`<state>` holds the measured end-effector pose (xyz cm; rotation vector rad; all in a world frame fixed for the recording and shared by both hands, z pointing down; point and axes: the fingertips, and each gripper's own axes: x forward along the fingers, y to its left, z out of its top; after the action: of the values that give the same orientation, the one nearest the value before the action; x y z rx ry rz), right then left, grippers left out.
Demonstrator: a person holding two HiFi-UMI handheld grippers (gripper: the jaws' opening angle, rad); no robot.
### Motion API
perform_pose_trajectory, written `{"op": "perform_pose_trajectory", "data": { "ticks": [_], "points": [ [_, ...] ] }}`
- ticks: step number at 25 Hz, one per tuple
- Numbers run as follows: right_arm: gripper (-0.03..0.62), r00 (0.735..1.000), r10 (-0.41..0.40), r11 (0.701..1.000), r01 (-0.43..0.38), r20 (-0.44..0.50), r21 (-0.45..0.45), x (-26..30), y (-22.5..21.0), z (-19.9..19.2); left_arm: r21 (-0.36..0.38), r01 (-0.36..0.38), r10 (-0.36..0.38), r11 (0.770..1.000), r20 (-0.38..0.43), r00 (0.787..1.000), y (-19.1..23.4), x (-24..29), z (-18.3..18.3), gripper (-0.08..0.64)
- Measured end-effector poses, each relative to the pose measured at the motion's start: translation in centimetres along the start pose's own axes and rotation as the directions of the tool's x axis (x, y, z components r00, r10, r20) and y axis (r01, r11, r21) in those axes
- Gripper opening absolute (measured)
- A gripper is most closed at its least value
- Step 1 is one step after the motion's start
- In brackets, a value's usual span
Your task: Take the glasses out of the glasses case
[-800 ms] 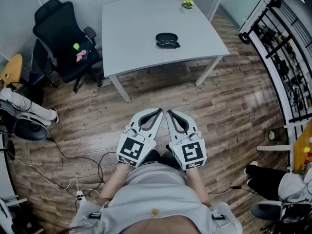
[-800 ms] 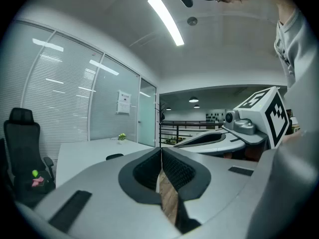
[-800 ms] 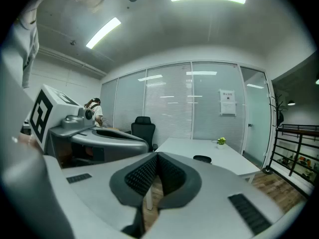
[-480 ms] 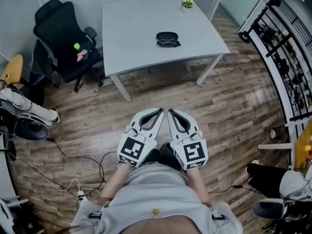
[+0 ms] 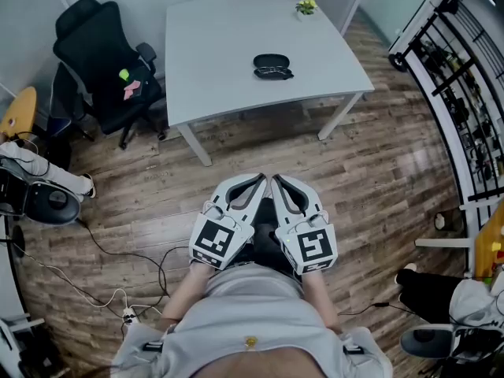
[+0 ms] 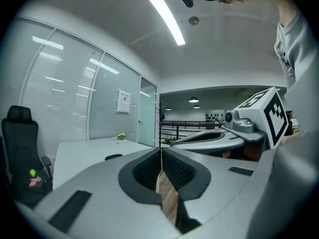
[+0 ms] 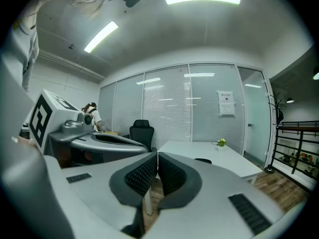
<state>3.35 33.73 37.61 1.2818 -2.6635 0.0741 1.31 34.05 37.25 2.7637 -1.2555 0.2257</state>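
Both tools are held low in front of the person's body, side by side over the wood floor point(image 5: 378, 179), well apart from the table point(image 5: 213, 38). Left gripper point(image 5: 253, 184): jaws brought together at the tips, nothing between them; its own view confirms the ribbed pads meeting, with only a sliver of floor showing lower down. Right gripper point(image 5: 278, 184): jaws likewise closed tip to tip, holding nothing, confirmed in the right gripper view. The two grippers lie just beside each other, tips angled inward toward one another. The glasses case point(image 5: 271, 61), black, lies on the grey table toward its right half, near the front edge, untouched by either tool. A dark shape at the case's near side may be the glasses; it is too small to tell, as is whether the lid is up. A small potted plant point(image 5: 305, 6) stands at the table's far right corner. A black office chair point(image 5: 102, 61) stands left of the table. Cables point(image 5: 118, 286) trail across the floor at lower left.
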Motion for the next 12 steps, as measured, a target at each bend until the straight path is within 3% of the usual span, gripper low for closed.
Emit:
{"op": "perform_pose_trajectory", "data": {
  "ticks": [12],
  "points": [
    [0.018, 0.998, 0.050, 0.999, -0.050, 0.026, -0.017, 9.5, -7.7, 2.7, 0.008, -0.067, 0.067, 0.998, 0.007, 0.998, 8.3, 8.5, 2.8, 0.030]
  ]
}}
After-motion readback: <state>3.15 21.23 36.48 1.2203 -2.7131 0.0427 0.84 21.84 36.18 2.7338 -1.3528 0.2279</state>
